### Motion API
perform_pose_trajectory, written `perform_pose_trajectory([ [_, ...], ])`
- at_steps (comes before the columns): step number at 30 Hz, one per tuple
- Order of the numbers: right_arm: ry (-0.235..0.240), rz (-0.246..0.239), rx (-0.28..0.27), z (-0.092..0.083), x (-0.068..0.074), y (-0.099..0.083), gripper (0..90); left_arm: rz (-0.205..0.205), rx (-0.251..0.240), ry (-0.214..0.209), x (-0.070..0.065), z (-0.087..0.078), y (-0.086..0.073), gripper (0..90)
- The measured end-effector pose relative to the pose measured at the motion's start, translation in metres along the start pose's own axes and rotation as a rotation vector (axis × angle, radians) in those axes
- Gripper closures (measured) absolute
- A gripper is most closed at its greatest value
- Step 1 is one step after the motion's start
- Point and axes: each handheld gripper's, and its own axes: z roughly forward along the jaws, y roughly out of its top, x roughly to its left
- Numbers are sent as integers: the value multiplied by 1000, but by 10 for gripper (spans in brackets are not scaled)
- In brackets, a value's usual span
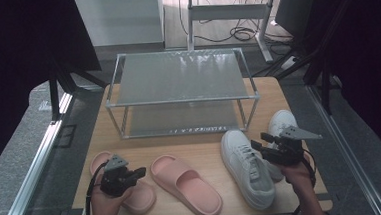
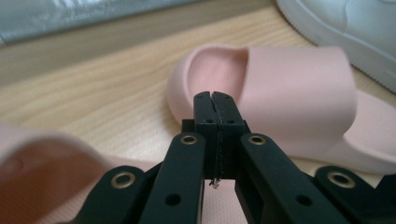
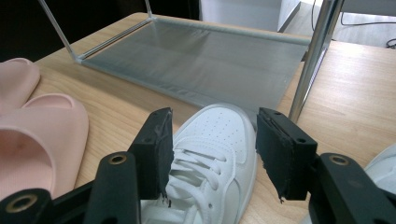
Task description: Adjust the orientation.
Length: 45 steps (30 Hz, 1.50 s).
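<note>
High view: I see a two-tier rack (image 1: 179,78) at the back of the tabletop (image 1: 277,89), with two pink slides and two white sneakers in front of it.
Left tool (image 1: 141,172): jaws fully together with nothing between them, hovering over the left slide (image 1: 136,198), front-left of the rack.
Left gripper view: my closed tips (image 2: 215,100) point at the toe opening of the second slide (image 2: 280,93), which lies just beside the first.
Right tool (image 1: 256,146): jaws wide, empty, over the near sneaker (image 1: 244,167), front-right of the rack.
Right gripper view: the sneaker's toe (image 3: 219,128) sits between my open jaws and points at the rack's lower shelf (image 3: 196,60); pads not touching it.
Other sneaker (image 1: 282,122): just right of the first, partly behind the right tool.
Step, as I judge it: lining up to grasp shoes for the rack; nothing lifted yet.
Next move: lower the right tool and close on the sneaker's sides; reopen the left tool before it can take a slide's strap.
</note>
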Motion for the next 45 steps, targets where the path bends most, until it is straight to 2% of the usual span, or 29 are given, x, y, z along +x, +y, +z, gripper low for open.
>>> perform_pose_trajectory([
  [7,6,-4,0,-1,2,-1,471,-20,19,16,4,-4,-15,900],
  [12,-4,5,-2,-4,0,-2,471,-44,23,36,10,-14,-27,900],
  [15,-7,7,-2,-4,0,-2,471,-60,14,65,17,-28,-36,899],
  [17,-6,9,0,-3,0,-3,471,-68,12,74,18,-31,-37,900],
  [18,-5,7,2,-3,1,-3,471,-73,9,97,23,-35,-40,900],
  [19,-4,8,5,-2,1,-3,471,-74,9,111,25,-37,-41,900],
  [28,-3,6,8,-1,1,-4,471,-76,22,155,30,-45,-48,899],
  [35,-8,11,7,-1,-1,-5,470,-87,19,139,36,-49,-55,897],
  [42,-11,16,11,0,-2,-5,469,-85,25,102,47,-56,-58,895],
  [45,-11,17,12,0,-2,-6,470,-86,41,115,56,-57,-57,897],
])
